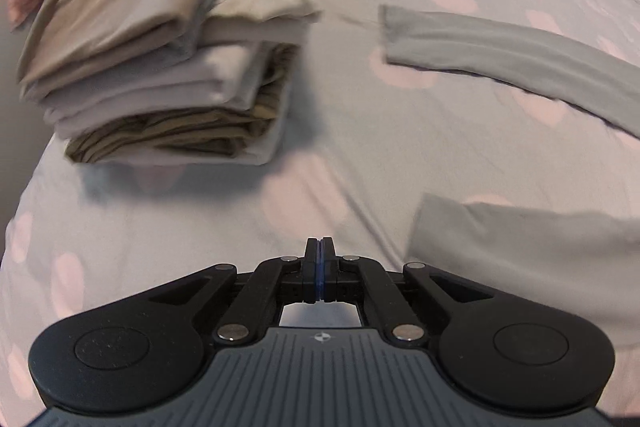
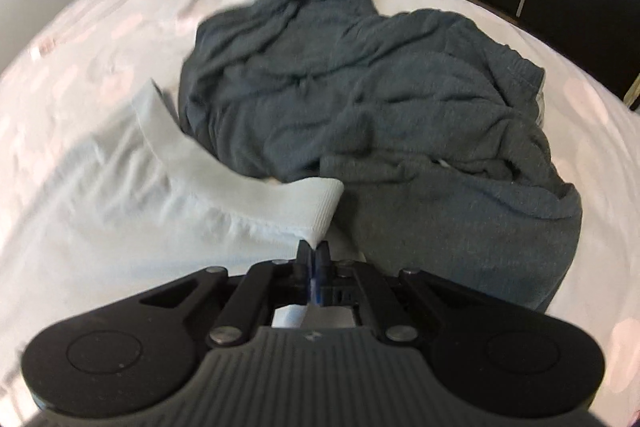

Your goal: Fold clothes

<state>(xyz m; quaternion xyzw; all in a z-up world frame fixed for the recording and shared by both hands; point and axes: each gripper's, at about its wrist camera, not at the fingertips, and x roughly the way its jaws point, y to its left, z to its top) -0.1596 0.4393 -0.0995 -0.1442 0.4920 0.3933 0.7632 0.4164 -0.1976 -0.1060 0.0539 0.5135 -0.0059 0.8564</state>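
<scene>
Jaws of the right gripper [image 2: 314,251] pinched the ribbed hem of a pale grey garment [image 2: 120,195] spread on the pink-dotted bedsheet [image 2: 100,7]; the left gripper [image 1: 319,247] hovered shut, empty, near a stack of folded clothes [image 1: 160,67].

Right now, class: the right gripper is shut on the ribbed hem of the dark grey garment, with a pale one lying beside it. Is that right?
Not quite. The right wrist view shows the right gripper shut on the pale garment's ribbed hem; the dark grey garment lies beside it.
</scene>
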